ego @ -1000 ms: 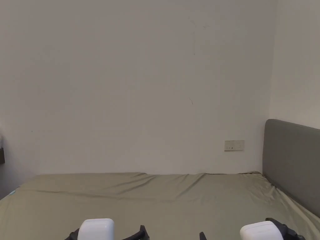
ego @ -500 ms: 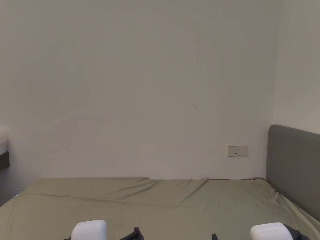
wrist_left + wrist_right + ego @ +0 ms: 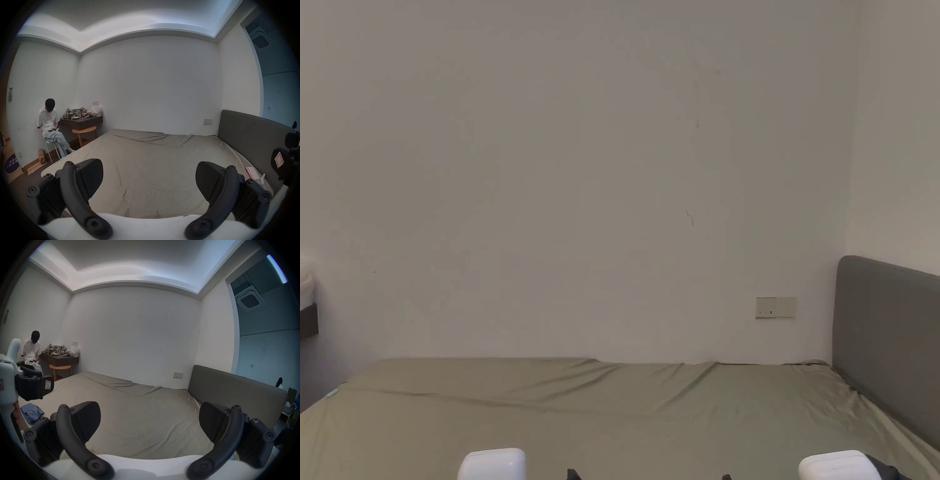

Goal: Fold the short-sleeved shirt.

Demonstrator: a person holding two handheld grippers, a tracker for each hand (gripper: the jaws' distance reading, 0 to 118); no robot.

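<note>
Plain white walls (image 3: 581, 187), olive-sheeted bed (image 3: 612, 412), grey headboard (image 3: 887, 344), recessed ceiling light (image 3: 146, 27).

Nothing is reading clearly. A round purple floor sign (image 3: 11, 163) at the far left is carrying white characters, too small and skewed to make out. A red-bordered sticker (image 3: 278, 160) is sitting on a jaw of the right gripper (image 3: 286, 156), and a matching sticker (image 3: 48, 384) is sitting on a jaw of the left gripper (image 3: 34, 387); the dark mark on each is staying illegible. A bottle (image 3: 83, 113) on the far desk (image 3: 81, 121) is wearing a red label, too small to read.
</note>
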